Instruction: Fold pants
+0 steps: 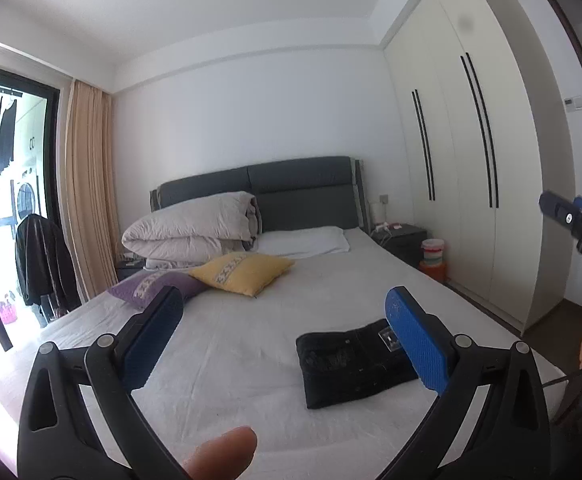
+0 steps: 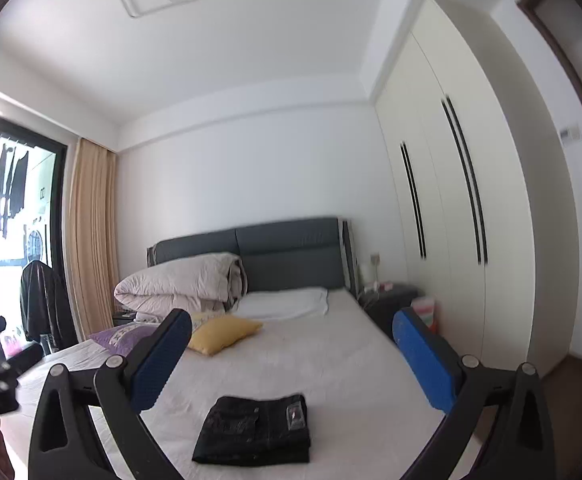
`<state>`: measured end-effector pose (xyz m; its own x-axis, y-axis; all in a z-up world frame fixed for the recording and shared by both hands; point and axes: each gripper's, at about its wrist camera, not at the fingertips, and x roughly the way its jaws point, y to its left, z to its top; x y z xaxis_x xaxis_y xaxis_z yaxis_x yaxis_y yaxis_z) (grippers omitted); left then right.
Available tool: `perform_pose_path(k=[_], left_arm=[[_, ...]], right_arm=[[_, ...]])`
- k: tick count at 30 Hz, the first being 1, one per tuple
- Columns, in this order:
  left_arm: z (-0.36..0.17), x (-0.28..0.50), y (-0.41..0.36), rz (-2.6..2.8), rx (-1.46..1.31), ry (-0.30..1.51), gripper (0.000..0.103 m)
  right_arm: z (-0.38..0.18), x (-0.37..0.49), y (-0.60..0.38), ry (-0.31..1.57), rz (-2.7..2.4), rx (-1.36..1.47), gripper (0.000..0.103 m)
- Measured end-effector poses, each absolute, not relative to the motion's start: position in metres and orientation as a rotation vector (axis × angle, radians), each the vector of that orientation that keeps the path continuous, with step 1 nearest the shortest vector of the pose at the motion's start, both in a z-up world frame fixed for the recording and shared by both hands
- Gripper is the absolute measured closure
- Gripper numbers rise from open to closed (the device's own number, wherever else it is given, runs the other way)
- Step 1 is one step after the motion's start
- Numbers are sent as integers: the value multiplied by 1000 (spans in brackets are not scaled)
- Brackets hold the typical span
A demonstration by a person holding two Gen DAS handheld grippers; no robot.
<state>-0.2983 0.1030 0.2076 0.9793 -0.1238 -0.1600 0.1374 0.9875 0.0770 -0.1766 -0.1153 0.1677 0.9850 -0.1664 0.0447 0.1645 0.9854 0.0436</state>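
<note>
Left gripper (image 1: 285, 334) and right gripper (image 2: 293, 354): jaws spread apart, nothing held. Folded black denim pants (image 2: 253, 430) lie on the white-sheeted bed (image 2: 331, 364), below and ahead of both.

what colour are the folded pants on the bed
Black. The folded pants lie on the white sheet; the right wrist view shows them best, unobstructed.
</note>
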Motion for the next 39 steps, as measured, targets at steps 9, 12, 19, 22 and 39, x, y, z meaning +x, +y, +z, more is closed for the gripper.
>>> perform_pose_path(k=[9,12,19,22,39], left_arm=[[155,-265,99,-128,-40,543,0],[134,-250,98,-99,-41,614,0],[100,-215,95,-78,-41,714,0],[87,-202,93,-78,-34,746,0],[54,-179,90,-74,-34,837,0]], right_arm=[[144,-136,-126,277,-220,61,0],[120,-117,-134,394,-205,129,0],[78,-97,-122,550,-179,132,0],[69,-89,-118,583,-172,122,0],[35,-72,-115,734,-175,125,0]])
